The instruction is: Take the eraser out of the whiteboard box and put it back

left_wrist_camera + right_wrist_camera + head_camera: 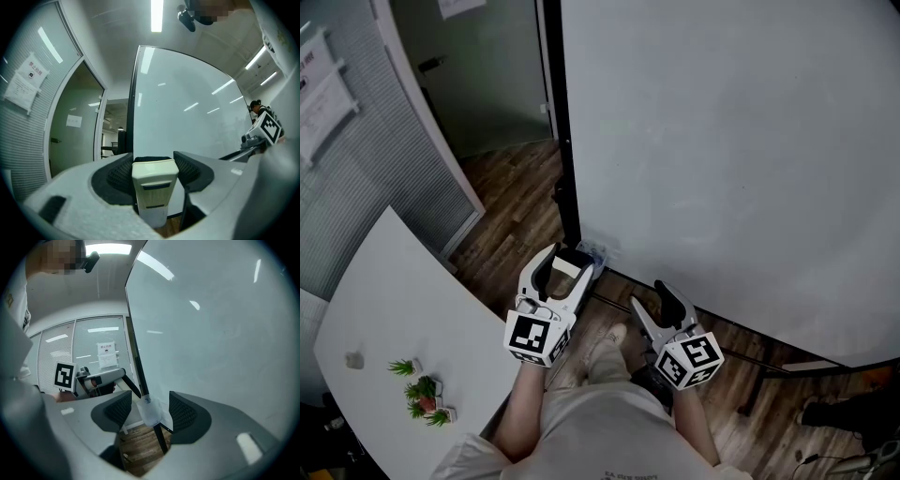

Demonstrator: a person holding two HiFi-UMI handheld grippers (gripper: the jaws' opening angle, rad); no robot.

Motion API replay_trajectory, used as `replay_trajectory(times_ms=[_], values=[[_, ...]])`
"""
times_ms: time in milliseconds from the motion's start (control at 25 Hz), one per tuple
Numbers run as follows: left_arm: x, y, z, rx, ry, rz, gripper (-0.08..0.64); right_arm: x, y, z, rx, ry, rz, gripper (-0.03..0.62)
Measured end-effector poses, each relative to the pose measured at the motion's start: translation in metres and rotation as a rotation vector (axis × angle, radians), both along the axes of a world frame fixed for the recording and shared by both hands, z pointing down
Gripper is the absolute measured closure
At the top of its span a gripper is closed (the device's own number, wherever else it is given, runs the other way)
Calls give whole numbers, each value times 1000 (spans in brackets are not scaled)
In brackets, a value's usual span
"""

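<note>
A cream eraser [567, 269] with a dark felt side sits between the pads of my left gripper [570, 263], which is shut on it. In the left gripper view the eraser [154, 180] stands upright between both pads of that gripper [154, 162], in front of the whiteboard [187, 108]. The translucent whiteboard box [593, 253] hangs at the board's lower left corner, just beyond the eraser. My right gripper [649, 295] is open and holds nothing; in its own view the right gripper [150, 409] frames the box [152, 417] at a distance.
The large whiteboard [722, 141] fills the right side, on a dark stand frame [567, 169]. A white table [394, 309] with small potted plants [422, 394] is at my left. A glass partition and door [478, 75] stand behind, over a wooden floor [511, 206].
</note>
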State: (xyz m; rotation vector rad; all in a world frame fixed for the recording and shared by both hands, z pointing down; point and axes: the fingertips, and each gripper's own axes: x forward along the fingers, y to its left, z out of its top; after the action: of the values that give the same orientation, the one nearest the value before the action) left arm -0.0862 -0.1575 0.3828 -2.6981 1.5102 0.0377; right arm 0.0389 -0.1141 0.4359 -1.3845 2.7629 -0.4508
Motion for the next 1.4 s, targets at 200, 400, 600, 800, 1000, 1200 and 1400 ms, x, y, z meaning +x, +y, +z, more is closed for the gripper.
replay_trajectory(times_ms=[200, 400, 600, 800, 1000, 1200, 1400], values=[[3, -5, 2, -6, 0, 7, 295, 2, -4, 3, -8, -1, 2, 341], [8, -9, 7, -18, -3, 16, 295, 5, -6, 5, -17, -5, 7, 341], [9, -13, 11, -25, -4, 18, 295, 4, -8, 8, -25, -6, 4, 341], [9, -18, 13, -28, -5, 19, 295, 5, -12, 10, -27, -7, 3, 341], [11, -20, 15, -35, -6, 24, 295, 7, -13, 10, -32, -4, 6, 341], [12, -22, 20, -46, -6, 25, 295, 8, -15, 13, -38, -2, 6, 341], [11, -22, 22, -54, -12, 27, 295, 6, -14, 14, -42, -5, 6, 342]])
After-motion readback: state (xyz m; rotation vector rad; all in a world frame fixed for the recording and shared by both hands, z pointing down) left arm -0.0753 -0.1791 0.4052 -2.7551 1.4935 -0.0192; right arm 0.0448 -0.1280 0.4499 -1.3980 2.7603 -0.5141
